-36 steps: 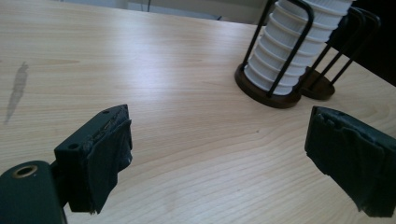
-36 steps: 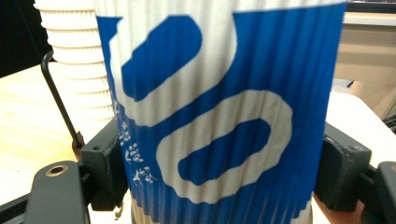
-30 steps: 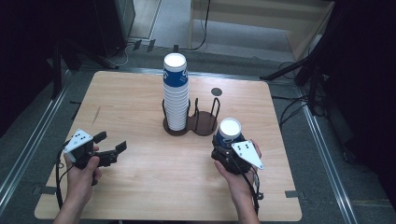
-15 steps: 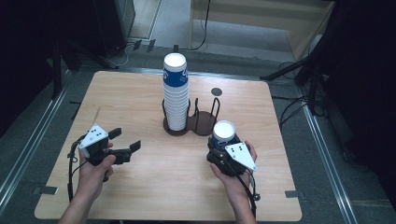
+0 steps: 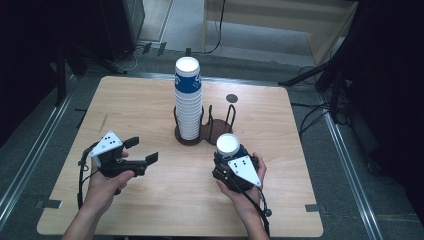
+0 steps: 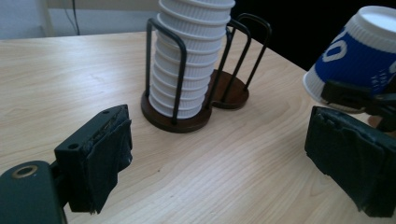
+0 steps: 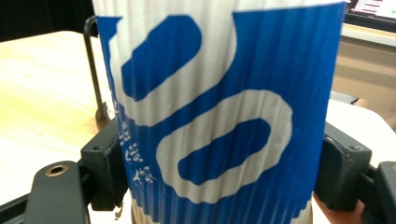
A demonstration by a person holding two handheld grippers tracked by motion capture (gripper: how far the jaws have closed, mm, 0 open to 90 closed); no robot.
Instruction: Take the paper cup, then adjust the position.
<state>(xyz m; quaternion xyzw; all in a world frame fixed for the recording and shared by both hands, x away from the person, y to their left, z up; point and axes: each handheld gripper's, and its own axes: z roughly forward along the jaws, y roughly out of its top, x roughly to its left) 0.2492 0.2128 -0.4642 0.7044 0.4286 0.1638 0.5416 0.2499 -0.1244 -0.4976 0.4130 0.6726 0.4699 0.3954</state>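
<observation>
Nearest us, our right gripper (image 5: 231, 162) clamps a blue paper cup (image 5: 229, 147) upside down above the bench (image 5: 150, 107); our left gripper (image 5: 141, 151) gapes empty. Next, probably, we carry it onto the stack (image 5: 188, 97) in the holder (image 5: 210, 131) beyond.

One wooden table (image 5: 150, 115).

One dark cup holder (image 5: 207, 131) at the table's middle, with two round bays set side by side, each ringed by wire loops.

One stack of paper cups (image 5: 188, 100), upside down, in the holder's left bay; the top cup carries a blue sleeve, and the ribbed white rims below it are too tightly packed to count exactly.

One single blue-and-white paper cup (image 5: 229, 148), apart from the stack, near and right of the holder.

Two hand-held grippers: left gripper (image 5: 141, 151) and right gripper (image 5: 235, 167).

One small dark round mark (image 5: 231, 98) on the far right of the tabletop.
</observation>
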